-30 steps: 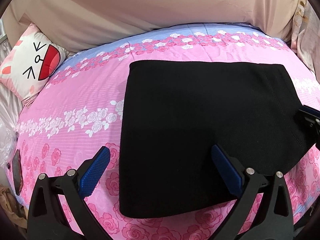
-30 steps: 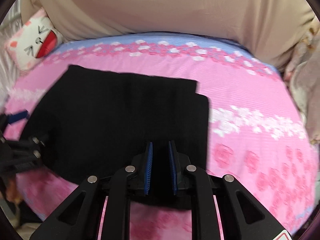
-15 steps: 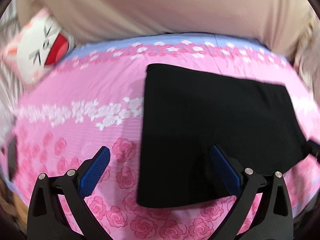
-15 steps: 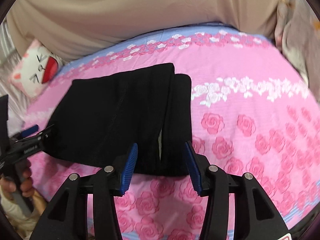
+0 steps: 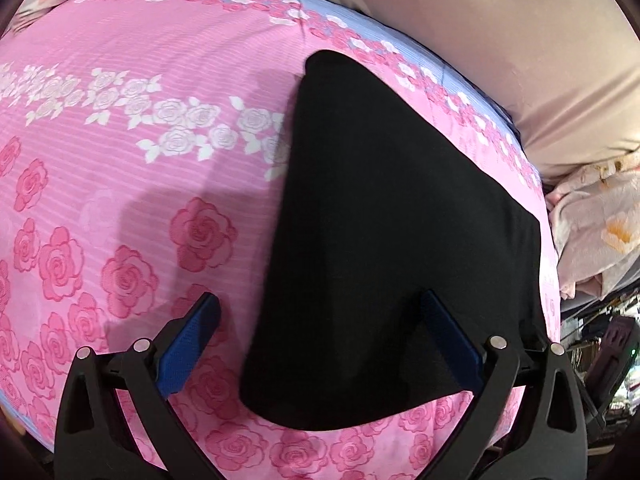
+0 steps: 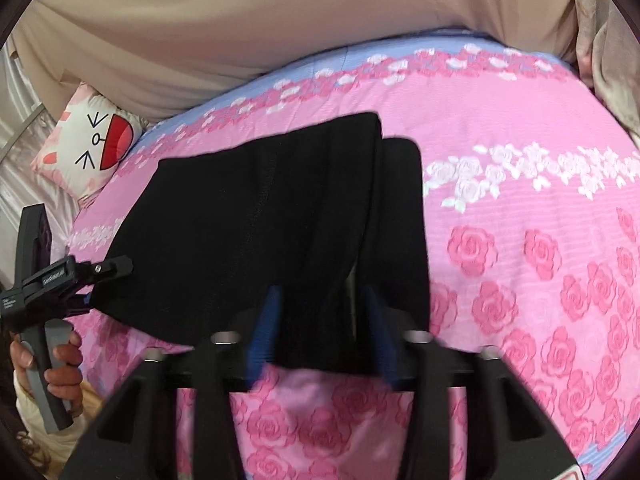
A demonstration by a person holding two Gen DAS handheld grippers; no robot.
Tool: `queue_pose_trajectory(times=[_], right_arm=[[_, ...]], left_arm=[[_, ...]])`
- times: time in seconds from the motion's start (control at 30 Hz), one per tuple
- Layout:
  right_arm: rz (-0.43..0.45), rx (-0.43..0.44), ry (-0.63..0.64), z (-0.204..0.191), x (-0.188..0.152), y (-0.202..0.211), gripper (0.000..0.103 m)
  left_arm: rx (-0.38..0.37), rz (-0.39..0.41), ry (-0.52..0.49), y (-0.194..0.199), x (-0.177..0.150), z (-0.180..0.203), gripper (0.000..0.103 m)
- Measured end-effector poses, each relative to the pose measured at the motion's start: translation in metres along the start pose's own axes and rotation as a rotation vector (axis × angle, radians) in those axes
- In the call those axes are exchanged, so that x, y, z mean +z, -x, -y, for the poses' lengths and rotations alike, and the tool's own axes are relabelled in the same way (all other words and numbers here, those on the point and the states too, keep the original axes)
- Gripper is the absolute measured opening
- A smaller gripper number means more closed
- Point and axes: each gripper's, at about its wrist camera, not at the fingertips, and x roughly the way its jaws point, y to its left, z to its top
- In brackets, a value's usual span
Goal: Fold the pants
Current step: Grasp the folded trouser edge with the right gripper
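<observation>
The black pants (image 5: 392,248) are folded into a flat, plain, roughly rectangular stack; in the right wrist view a second layer shows along the right side, offset from the top layer. They lie on the pink rose-print bedspread (image 5: 120,208), their near edge close to the bed's front edge. The left gripper (image 5: 320,344) hovers wide apart over the pants' near left corner, one blue finger over the bedspread, the other over the fabric. The right gripper (image 6: 324,324) stands partly apart, straddling the pants' near edge by the layered fold, holding nothing. Farther back, a cat-face pillow (image 6: 90,148) sits at the far left corner.
</observation>
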Motion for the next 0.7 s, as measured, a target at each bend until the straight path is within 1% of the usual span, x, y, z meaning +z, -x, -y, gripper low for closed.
queue_pose_trajectory(times=[0.07,0.1,0.13,0.17,0.2,0.27,0.3,0.33,0.37,0.4,0.43,0.47,0.5,0.57,0.6,0.67,0.7], right_arm=[[0.051,0.031,-0.006,0.001,0.004,0.022,0.015],[0.079,0.02,0.006,0.0,0.005,0.034,0.014],[0.09,0.003,0.01,0.002,0.005,0.041,0.01],[0.088,-0.016,-0.003,0.009,0.004,0.041,0.009],[0.073,-0.04,-0.011,0.016,0.002,0.036,0.008],[-0.03,-0.123,-0.02,0.035,-0.006,0.005,0.008],[-0.057,-0.114,-0.054,0.043,-0.01,-0.004,0.01],[-0.039,-0.086,-0.091,0.048,-0.014,-0.002,0.017],[-0.025,-0.059,-0.127,0.051,-0.015,0.003,0.018],[-0.017,-0.038,-0.141,0.052,-0.016,0.01,0.022],[0.001,-0.039,-0.145,0.052,-0.015,0.015,0.038],[0.025,-0.058,-0.145,0.052,-0.014,0.021,0.058],[0.03,-0.075,-0.138,0.051,-0.014,0.024,0.066],[0.016,-0.061,-0.142,0.053,-0.016,0.025,0.066],[0.01,-0.031,-0.169,0.056,-0.019,0.027,0.066],[0.012,0.027,-0.22,0.062,-0.022,0.031,0.066],[0.017,0.088,-0.258,0.067,-0.025,0.034,0.068]], left_arm=[[-0.003,0.004,-0.026,0.004,-0.001,0.005,0.098],[0.001,0.023,-0.051,0.008,-0.003,0.009,0.098],[0.014,0.036,-0.068,0.009,-0.002,0.011,0.098],[0.037,0.052,-0.088,0.01,-0.001,0.014,0.098],[0.06,0.067,-0.107,0.01,-0.002,0.016,0.098],[0.115,0.08,-0.145,0.005,-0.004,0.021,0.098],[0.128,0.071,-0.151,0.0,-0.005,0.022,0.098],[0.124,0.062,-0.147,-0.003,-0.006,0.022,0.098],[0.119,0.057,-0.14,-0.005,-0.006,0.021,0.098],[0.113,0.054,-0.136,-0.004,-0.006,0.021,0.098],[0.107,0.055,-0.137,-0.002,-0.005,0.02,0.098],[0.1,0.056,-0.136,-0.001,-0.005,0.02,0.098],[0.085,0.053,-0.127,-0.001,-0.003,0.018,0.098],[0.033,0.024,-0.095,-0.004,-0.003,0.012,0.098],[-0.001,-0.002,-0.067,-0.006,-0.003,0.007,0.098],[-0.032,0.01,-0.037,-0.001,-0.003,0.003,0.098],[-0.062,0.006,-0.029,0.003,-0.004,0.002,0.098]])
